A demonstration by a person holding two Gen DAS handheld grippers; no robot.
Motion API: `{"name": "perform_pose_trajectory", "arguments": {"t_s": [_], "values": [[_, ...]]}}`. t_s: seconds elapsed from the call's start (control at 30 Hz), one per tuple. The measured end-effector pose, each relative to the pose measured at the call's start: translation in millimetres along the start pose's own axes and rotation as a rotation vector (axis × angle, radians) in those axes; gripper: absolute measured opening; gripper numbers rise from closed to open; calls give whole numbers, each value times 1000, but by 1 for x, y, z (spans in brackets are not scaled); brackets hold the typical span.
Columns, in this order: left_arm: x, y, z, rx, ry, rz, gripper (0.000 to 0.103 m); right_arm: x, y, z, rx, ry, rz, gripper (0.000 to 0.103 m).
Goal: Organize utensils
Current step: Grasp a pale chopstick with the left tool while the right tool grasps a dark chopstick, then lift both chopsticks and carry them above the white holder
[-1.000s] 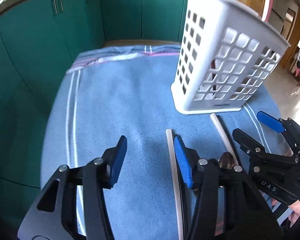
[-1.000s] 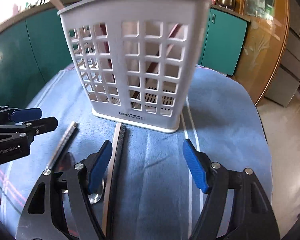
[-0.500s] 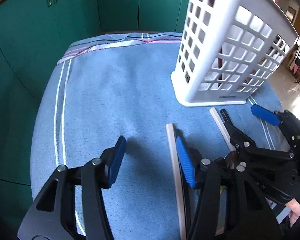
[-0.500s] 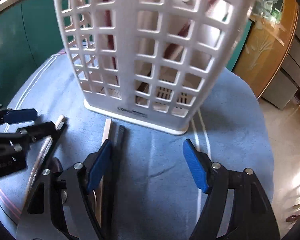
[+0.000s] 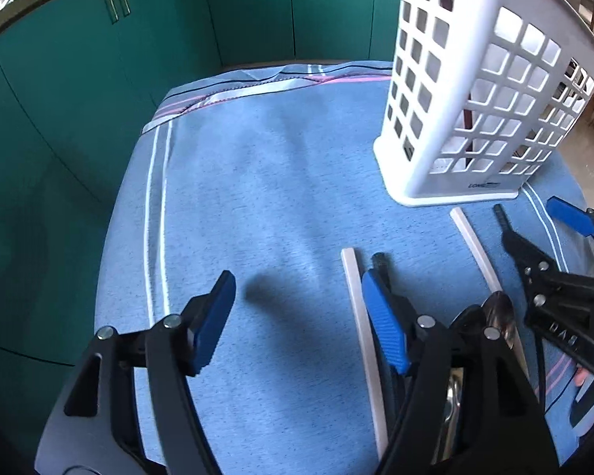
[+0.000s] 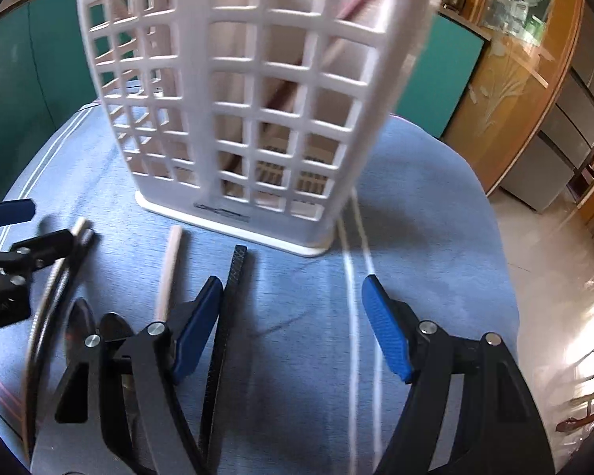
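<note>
In the left wrist view the left gripper (image 5: 297,316) fills the lower half of the frame, its jaws just having spread wider and gaping over bare blue cloth (image 5: 257,198) with nothing between them, a pale stick (image 5: 362,328) lying just beside its right-hand pad. The white lattice basket (image 5: 475,99) stands upright at upper right, a few utensils leaning inside it. In the right wrist view the right gripper (image 6: 293,324) at lower centre also gapes wide and empty, a black stick (image 6: 229,304) flat on the cloth against its left-hand pad, below the basket
</note>
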State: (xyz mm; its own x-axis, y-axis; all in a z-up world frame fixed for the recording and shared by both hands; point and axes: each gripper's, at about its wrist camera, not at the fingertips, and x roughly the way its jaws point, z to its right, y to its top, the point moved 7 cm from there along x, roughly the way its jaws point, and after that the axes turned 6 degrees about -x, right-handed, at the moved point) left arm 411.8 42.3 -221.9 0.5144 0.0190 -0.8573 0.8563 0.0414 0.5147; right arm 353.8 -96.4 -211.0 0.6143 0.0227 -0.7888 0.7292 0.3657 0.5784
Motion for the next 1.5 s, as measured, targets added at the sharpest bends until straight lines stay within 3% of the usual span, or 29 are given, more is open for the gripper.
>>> {"name": "perform_pose_trajectory", "arguments": {"t_s": [0.17,0.47,0.6,0.7,0.87,1.27,1.5], "values": [[3,-1,1,-8,-14,-6,63,0,1,1,1,12,2,71],[7,-1,11,-22,-34,-7,46,7,9,0,72,117,6,39],[7,1,9,-38,-54,-5,9,8,13,4,104,155,10,9],[7,2,6,-61,-89,-9,6,6,12,7,131,204,-2,8],[-10,3,-1,-76,-113,25,6,-26,12,16,151,225,61,6],[-188,6,-1,-44,-202,337,6,-197,8,56,167,274,371,6],[-287,-1,3,-28,-224,531,6,-267,7,72,182,271,502,6]]}}
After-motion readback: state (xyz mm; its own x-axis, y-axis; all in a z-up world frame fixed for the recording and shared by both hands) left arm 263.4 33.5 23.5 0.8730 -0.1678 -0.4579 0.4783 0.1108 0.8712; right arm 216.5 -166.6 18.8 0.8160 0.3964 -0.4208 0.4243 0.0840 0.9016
